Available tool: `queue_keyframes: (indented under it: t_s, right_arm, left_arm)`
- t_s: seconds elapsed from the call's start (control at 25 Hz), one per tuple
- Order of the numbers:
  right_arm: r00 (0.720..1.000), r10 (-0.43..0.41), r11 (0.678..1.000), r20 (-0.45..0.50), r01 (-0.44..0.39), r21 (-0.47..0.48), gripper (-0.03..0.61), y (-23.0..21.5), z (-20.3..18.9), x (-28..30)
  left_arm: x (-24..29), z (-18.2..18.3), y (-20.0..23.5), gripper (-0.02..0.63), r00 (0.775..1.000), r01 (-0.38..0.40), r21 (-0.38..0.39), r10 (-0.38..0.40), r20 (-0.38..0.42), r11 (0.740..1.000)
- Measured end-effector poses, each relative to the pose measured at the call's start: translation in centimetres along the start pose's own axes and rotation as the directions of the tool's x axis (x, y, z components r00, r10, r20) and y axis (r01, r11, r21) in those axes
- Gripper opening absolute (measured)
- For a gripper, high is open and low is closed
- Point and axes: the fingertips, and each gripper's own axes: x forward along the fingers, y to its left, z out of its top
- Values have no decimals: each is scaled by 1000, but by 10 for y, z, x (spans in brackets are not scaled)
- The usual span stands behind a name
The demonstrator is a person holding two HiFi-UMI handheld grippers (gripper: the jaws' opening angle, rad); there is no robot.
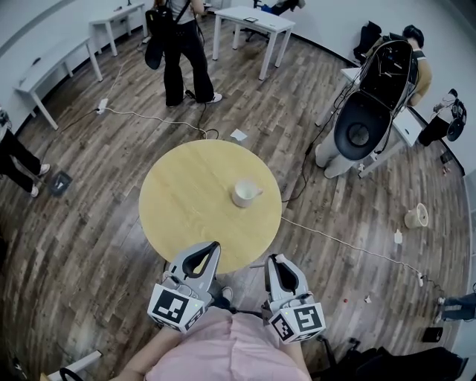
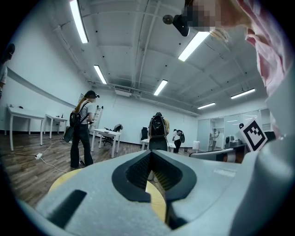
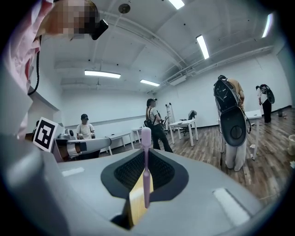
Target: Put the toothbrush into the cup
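Observation:
A white cup (image 1: 245,193) with a handle stands right of centre on the round yellow table (image 1: 186,201). Both grippers hover at the table's near edge, short of the cup. My right gripper (image 1: 274,260) is shut on a pale lilac toothbrush (image 3: 146,159). The toothbrush stands upright between the jaws in the right gripper view, its rounded end sticking out past the tips. My left gripper (image 1: 215,245) is at the left, its tips meeting and nothing between them (image 2: 150,153). The toothbrush is not discernible in the head view.
A person in black trousers (image 1: 182,56) stands beyond the table beside white desks (image 1: 253,18). Cables (image 1: 149,115) trail over the wooden floor. A grey and black stand (image 1: 364,119) is at the right, and a small pot (image 1: 416,216) lies on the floor.

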Motion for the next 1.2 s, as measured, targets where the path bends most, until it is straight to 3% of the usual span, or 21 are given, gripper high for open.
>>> queue_keyframes:
  t_s: [0.56,1.2]
  right_arm:
    - [998,-57,998,4,57,28,34,-6,18,51]
    - [999,-44,999,-10,44,31,34,9,12,108]
  left_arm:
    - [37,16,53,-3,999,42,4,-42,-24,999]
    - [47,11,106,-2,999,41,-10,-41,-27,999]
